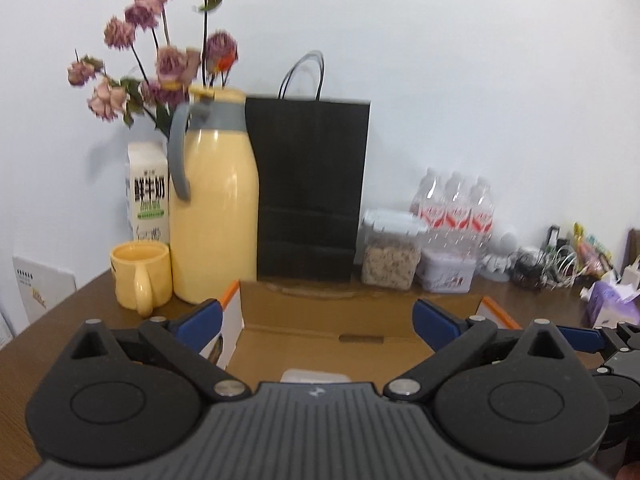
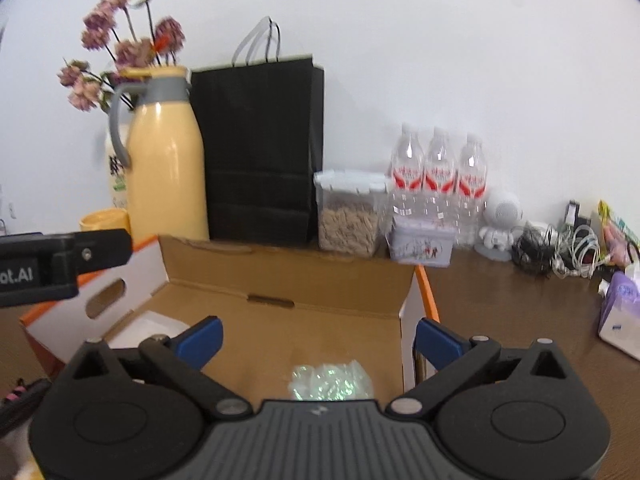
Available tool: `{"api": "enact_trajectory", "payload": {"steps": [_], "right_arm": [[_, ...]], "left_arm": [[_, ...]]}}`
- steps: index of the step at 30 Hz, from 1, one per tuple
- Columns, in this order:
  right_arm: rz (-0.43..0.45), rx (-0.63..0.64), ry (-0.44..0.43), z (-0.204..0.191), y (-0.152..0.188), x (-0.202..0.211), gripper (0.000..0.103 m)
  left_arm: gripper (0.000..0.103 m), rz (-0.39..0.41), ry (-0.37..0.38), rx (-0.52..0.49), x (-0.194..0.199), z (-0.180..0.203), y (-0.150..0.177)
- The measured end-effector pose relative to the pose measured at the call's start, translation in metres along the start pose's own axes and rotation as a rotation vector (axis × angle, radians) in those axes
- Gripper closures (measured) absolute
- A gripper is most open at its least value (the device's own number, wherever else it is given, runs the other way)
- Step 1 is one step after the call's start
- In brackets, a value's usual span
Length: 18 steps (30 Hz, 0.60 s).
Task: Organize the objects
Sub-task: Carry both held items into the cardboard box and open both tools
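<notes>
Brown cardboard box [image 2: 288,300] stood open at lower centre, crinkly clear plastic packet [image 2: 332,384] inside, white milk carton [image 1: 147,192] reading "鲜牛奶" at left, left gripper [image 1: 316,318] and right gripper [image 2: 318,338] both spread wide, holding nothing.

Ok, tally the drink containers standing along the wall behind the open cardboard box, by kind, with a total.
Clear plastic water bottles with red labels: 3
Tall yellow thermos jug with grey handle: 1
Yellow ceramic mug: 1
White milk carton: 1
Total: 6
</notes>
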State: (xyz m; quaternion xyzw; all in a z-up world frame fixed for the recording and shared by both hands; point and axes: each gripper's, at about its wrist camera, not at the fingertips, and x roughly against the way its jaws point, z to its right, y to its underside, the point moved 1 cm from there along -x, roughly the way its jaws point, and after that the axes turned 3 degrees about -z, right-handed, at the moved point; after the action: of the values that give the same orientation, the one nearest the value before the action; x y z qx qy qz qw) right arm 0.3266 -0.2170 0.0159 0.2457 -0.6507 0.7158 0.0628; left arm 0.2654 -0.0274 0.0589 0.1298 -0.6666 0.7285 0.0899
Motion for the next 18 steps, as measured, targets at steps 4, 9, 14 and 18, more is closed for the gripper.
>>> {"api": "enact_trajectory", "payload": {"steps": [4,9,14,18], "right_arm": [[0.073,0.019,-0.019,-0.003,-0.009,0.031,0.0],[0.147,0.055,-0.046,-0.004,-0.01,0.075,0.0],[0.172,0.08,-0.035,-0.003,-0.001,0.114,0.0],[0.174,0.067,-0.04,-0.002,0.014,0.143,0.0]], "left_arm": [[0.0,0.059,0.022,0.006,0.029,-0.002,-0.01],[0.0,0.094,0.044,0.001,0.064,-0.004,-0.015],[0.0,0.101,0.064,-0.005,0.095,-0.009,-0.01],[0.0,0.095,0.063,0.006,0.118,-0.015,-0.001]]}}
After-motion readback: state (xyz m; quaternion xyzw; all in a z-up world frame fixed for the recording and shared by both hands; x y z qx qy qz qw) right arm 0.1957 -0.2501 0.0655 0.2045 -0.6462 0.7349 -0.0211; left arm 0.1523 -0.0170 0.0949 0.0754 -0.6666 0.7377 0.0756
